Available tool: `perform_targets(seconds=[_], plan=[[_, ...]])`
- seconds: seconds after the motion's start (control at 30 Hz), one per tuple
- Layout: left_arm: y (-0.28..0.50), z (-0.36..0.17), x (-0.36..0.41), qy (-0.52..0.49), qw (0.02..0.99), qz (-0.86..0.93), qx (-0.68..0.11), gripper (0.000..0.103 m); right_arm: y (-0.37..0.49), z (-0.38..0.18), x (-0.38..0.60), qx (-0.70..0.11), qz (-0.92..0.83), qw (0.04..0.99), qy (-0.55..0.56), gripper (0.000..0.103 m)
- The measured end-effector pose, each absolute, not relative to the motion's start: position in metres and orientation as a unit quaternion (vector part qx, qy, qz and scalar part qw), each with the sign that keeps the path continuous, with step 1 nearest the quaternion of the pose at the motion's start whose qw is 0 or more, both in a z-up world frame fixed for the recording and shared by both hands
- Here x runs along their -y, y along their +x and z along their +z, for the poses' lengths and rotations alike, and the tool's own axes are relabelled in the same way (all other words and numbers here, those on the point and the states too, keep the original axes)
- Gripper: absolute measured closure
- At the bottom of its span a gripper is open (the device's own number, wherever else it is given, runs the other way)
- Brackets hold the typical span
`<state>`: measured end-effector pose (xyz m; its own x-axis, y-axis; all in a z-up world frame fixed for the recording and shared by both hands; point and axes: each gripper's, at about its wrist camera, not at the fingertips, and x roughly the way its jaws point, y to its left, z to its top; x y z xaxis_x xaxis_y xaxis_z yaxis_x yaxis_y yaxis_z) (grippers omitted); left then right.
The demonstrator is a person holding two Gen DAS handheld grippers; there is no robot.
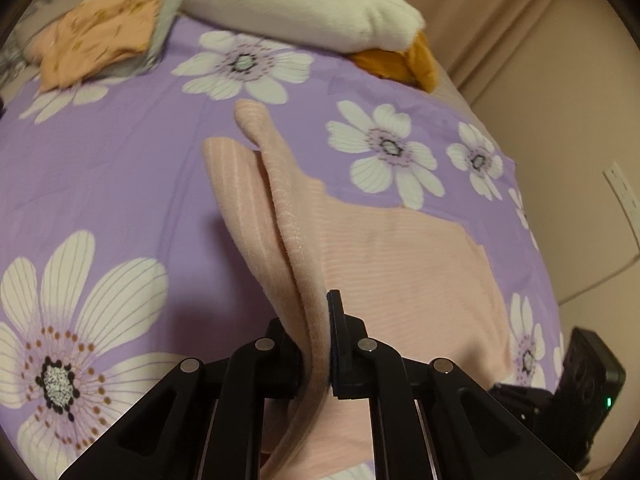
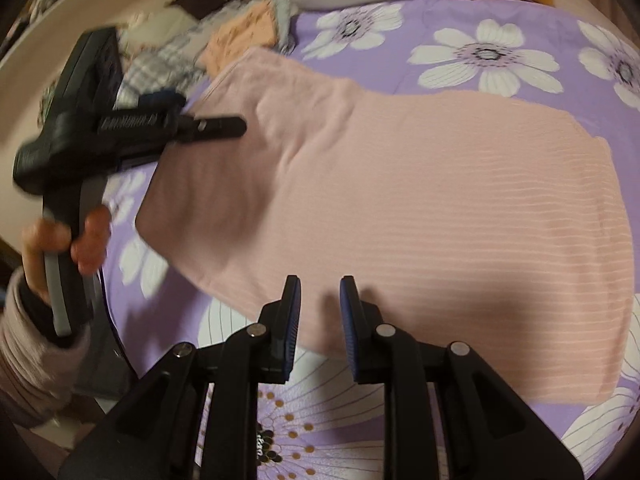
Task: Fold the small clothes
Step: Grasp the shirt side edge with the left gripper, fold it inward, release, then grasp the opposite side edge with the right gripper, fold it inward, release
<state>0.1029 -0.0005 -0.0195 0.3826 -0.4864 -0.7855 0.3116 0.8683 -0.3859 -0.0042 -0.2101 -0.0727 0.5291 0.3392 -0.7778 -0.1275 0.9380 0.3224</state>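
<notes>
**Left tool lifts one edge of the pink garment**

The pink garment [image 2: 420, 200] lies spread on the bed [image 1: 100, 184], on a purple cover with white flowers. The left tool [image 1: 320, 344] is closed on one edge of it and holds this edge up, so the cloth stands as a ridge going away from the camera. The right tool [image 2: 320, 320] hovers just over the near edge of the garment; its jaws stand a little apart and hold nothing.

I judge that the first fold is in hand: one side is being brought over the rest. The next move calls for carrying the lifted edge across and laying it flat, edges aligned, while the right tool may press or pinch the near edge to stop sliding. The thin cloth can wrinkle easily
</notes>
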Motion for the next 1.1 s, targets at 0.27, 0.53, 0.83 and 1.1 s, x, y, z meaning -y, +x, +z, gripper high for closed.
perform_targets(seconds=[0.27,0.53,0.83,1.1], plan=[[0.094,-0.017,0.044,-0.053,0.819,-0.259,-0.509,0.096,0.012,-0.082,0.254,-0.442,0.114,0.855,0.247,0.063],[0.087,-0.037,0.089,-0.024,0.795,-0.27,-0.542,0.096,0.032,-0.101,0.295,-0.392,0.146,0.799,0.432,0.043],[0.07,-0.047,0.107,-0.013,0.767,-0.302,-0.566,0.085,0.043,-0.108,0.296,-0.388,0.156,0.759,0.499,0.036],[0.048,-0.032,0.083,-0.035,0.76,-0.333,-0.558,0.085,0.052,-0.104,0.297,-0.415,0.138,0.77,0.465,0.038]])
